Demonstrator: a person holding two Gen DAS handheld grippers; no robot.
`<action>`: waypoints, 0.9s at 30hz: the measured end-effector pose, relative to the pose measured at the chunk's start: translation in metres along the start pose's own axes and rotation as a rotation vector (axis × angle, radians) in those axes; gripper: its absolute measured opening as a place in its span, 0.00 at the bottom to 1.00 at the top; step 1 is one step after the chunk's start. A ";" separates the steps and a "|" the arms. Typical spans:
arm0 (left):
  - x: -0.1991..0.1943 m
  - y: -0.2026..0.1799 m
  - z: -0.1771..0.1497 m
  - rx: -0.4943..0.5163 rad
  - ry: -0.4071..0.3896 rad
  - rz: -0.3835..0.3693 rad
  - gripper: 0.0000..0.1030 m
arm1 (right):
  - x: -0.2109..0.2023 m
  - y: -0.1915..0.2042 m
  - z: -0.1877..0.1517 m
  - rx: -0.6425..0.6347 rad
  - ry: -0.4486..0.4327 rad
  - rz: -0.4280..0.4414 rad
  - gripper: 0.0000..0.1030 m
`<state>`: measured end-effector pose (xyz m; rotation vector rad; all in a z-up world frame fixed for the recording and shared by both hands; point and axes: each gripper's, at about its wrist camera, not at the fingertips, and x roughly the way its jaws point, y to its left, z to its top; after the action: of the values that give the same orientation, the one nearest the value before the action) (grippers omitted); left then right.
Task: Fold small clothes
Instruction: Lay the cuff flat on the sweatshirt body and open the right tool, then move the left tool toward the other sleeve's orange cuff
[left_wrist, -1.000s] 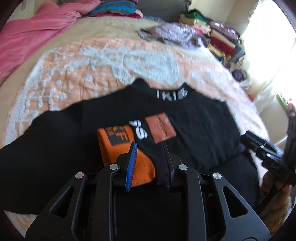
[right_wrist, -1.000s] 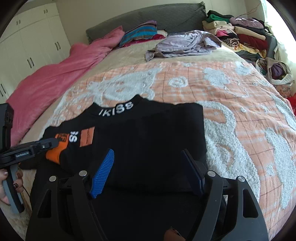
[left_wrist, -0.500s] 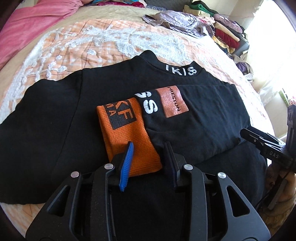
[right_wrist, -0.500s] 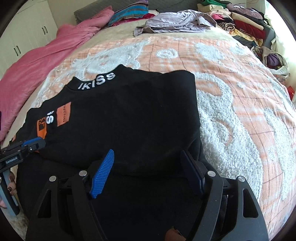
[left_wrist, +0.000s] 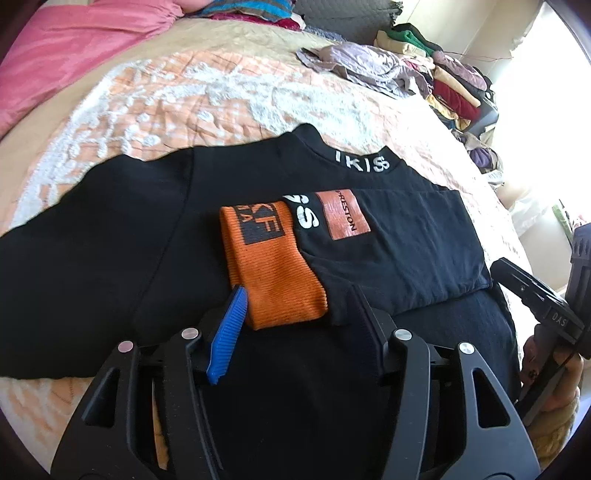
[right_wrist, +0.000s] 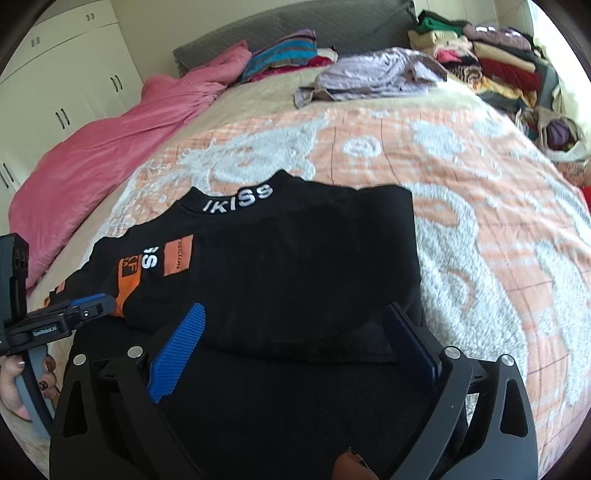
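The black sweatshirt (left_wrist: 388, 240) lies flat on the orange-and-white bedspread (right_wrist: 480, 206), near its front edge. One sleeve is folded across the chest, its orange cuff (left_wrist: 273, 273) ending at the left gripper (left_wrist: 295, 306). That gripper's jaws have just been opening and now straddle the cuff's end without pinching it: released. The right gripper (right_wrist: 295, 332) has also just spread wide, empty, over the folded sleeve's lower edge. The sleeve fold looks finished. I'd say the next move calls for taking the unfolded sleeve (left_wrist: 74, 258), out at nine o'clock in the left view, and bringing it across likewise. The collar (right_wrist: 236, 201) points to twelve o'clock, and the body's long axis runs from twelve to six.
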<state>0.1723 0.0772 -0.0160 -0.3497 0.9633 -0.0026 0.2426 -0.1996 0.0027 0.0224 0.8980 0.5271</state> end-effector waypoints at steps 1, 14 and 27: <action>-0.003 0.000 0.000 0.002 -0.007 0.005 0.51 | -0.001 0.001 0.000 -0.003 -0.006 0.001 0.94; -0.046 0.000 -0.003 0.016 -0.128 0.070 0.85 | -0.023 0.016 0.004 -0.022 -0.092 0.026 0.96; -0.070 0.026 -0.017 -0.043 -0.169 0.104 0.87 | -0.034 0.049 0.004 -0.089 -0.128 0.058 0.96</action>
<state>0.1141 0.1074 0.0239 -0.3339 0.8138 0.1404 0.2070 -0.1715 0.0416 0.0013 0.7501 0.6122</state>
